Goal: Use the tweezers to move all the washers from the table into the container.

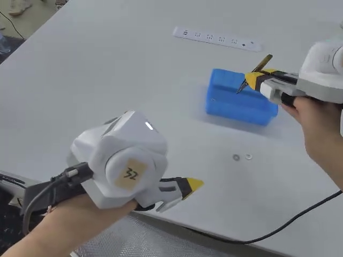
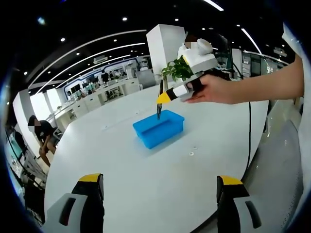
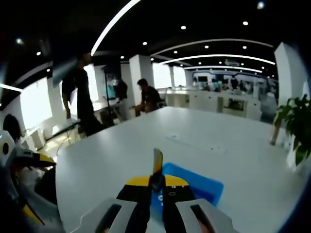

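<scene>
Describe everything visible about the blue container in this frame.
The blue container is a rectangular, open-topped tray, plastic-looking, with rounded corners and low walls. It sits upright on the white table. The tweezers, clamped in the right claw, point down over its opening; whether they touch it cannot be told.

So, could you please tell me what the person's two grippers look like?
Both are bulky white housings with black jaws tipped in yellow. The left gripper bears a tan sticker marked 32 and a black cable at its rear. The right gripper has a second black cable running across the table.
</scene>
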Available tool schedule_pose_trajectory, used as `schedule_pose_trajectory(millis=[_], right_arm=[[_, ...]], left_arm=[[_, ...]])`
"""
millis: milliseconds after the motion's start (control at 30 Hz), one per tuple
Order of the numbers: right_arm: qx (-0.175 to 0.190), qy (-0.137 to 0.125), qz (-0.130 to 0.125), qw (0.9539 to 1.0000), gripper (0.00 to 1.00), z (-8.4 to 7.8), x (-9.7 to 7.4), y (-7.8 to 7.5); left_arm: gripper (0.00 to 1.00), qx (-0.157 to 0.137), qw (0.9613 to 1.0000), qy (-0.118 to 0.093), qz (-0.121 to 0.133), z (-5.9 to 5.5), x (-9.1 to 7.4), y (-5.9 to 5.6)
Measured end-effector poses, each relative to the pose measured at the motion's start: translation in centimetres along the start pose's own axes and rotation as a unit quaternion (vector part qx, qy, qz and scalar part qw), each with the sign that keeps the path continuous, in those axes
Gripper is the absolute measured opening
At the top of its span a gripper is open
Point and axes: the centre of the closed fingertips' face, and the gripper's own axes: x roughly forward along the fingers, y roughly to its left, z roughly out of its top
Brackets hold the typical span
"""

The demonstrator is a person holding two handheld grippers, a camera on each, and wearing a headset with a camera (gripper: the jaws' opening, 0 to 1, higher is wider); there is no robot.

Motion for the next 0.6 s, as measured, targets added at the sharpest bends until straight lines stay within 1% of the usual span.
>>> schedule_pose_trajectory(millis=[67,100,200,267,433,533,600], right_arm=[[-0.004,-0.001,0.003,1.0000,0.04,-0.1,-0.8,0.6],[-0.007,-0.001,0.001,1.0000,0.04,-0.2,-1.1,0.6],[-0.015,0.005,0.005,0.9999,0.04,-0.9,-2.2,1.7],[-0.015,0.009,0.008,0.9998,0.04,-1.4,-2.7,2.4],[0.001,0.024,0.016,0.9996,0.04,-3.6,-3.6,3.9],[0.006,0.038,0.016,0.9991,0.04,-5.0,-3.9,4.5],[0.018,0.045,0.013,0.9987,0.04,-5.9,-4.1,4.6]], left_arm=[[0.99,0.000,1.0000,0.000,0.001,0.0,0.0,0.0],[0.99,0.000,1.0000,0.000,0.001,0.0,0.0,0.0],[0.99,-0.001,1.0000,-0.001,0.002,-0.1,0.1,0.1],[0.99,-0.002,1.0000,-0.002,0.002,0.0,0.1,0.1],[0.99,-0.001,1.0000,-0.002,0.002,0.0,0.1,0.2],[0.99,-0.002,1.0000,-0.002,0.003,-0.1,0.0,0.2],[0.99,-0.002,1.0000,-0.002,0.003,-0.2,0.0,0.2]])
